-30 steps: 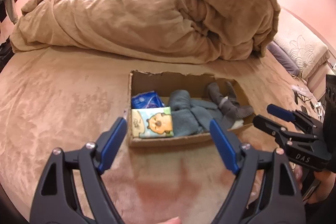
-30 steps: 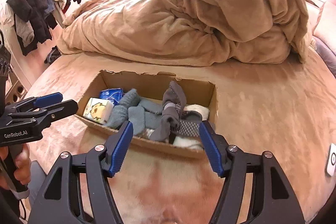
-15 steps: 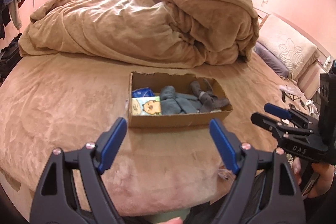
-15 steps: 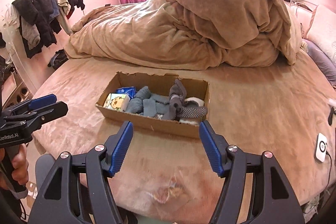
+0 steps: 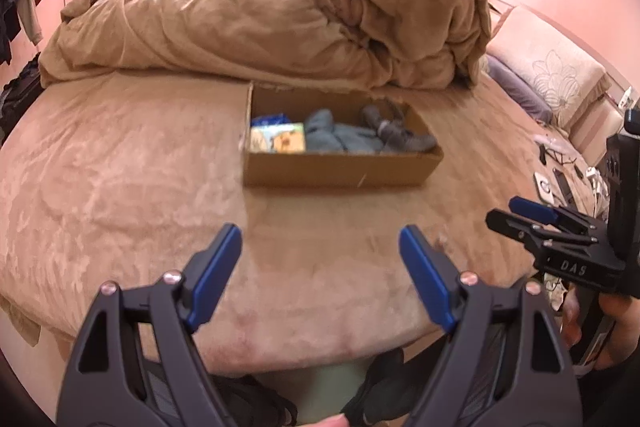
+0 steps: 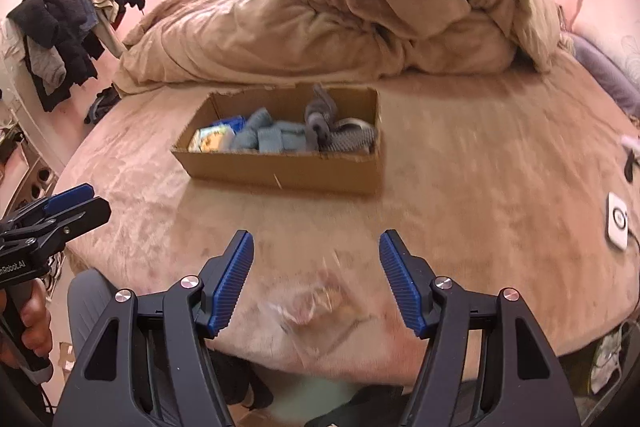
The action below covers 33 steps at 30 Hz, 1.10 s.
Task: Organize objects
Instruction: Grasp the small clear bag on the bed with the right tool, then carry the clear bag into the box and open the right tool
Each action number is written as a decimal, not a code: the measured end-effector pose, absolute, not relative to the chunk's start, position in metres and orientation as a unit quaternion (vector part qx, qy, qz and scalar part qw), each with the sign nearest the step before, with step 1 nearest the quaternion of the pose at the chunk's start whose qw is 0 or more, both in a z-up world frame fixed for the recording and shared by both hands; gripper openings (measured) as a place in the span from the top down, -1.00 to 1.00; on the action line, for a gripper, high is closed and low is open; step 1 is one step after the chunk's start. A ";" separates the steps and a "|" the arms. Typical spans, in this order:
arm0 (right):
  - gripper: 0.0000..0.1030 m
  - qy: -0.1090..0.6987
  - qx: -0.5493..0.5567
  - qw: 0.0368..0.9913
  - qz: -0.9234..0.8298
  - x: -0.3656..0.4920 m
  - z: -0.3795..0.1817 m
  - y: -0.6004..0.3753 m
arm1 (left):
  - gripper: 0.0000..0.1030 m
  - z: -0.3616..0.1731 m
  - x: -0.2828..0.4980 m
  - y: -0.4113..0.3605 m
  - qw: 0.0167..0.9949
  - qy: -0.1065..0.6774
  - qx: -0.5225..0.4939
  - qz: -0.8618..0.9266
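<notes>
The cardboard box sits on the bed, straight ahead of both tools and well apart from their tips. Inside it, at the end lying ahead-left of the left tool, a tissue packet with a cartoon face lies against the near wall, with a blue packet just behind it. Blue-grey socks fill the middle of the box, touching the tissue packet, and dark grey socks are piled at the end ahead-right of that tool. Seen from the right tool, the dark grey socks stand up above the rim, and a patterned grey piece lies in the corner nearest that tool's right finger.

The left tool is spread wide with nothing between its blue pads, hovering over the near edge of the bed. The right tool is likewise wide and holds nothing; a crumpled clear plastic wrapper lies on the bed just below and between its fingers.

Beyond the box, a heaped tan duvet covers the far side of the bed. To the right tool's far right a small white device rests on the bed. Clothes hang off to its left.
</notes>
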State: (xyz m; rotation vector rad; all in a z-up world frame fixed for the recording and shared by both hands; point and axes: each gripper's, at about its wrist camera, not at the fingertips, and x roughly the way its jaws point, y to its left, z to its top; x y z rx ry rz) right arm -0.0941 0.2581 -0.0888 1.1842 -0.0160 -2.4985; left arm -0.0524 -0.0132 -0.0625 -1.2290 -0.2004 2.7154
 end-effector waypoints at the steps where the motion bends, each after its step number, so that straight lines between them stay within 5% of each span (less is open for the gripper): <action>1: -0.33 -0.009 0.426 0.184 -0.886 -0.093 -0.093 0.260 | -0.60 -0.069 -0.051 -0.015 0.075 -0.069 -0.418 0.903; 14: -0.33 -0.115 0.506 0.166 -0.839 -0.097 -0.165 0.273 | -0.60 -0.111 -0.043 -0.012 0.071 -0.071 -0.459 0.883; 25: -0.33 -0.119 0.530 0.157 -0.825 -0.107 -0.193 0.260 | -0.60 -0.120 -0.048 -0.019 0.066 -0.073 -0.468 0.878; 30: 0.06 -0.091 0.523 0.165 -0.831 -0.108 -0.191 0.252 | -0.60 -0.122 -0.052 -0.022 0.062 -0.076 -0.469 0.878; 33: 0.11 -0.078 0.516 0.175 -0.835 -0.108 -0.185 0.249 | -0.60 -0.123 -0.056 -0.024 0.061 -0.079 -0.469 0.877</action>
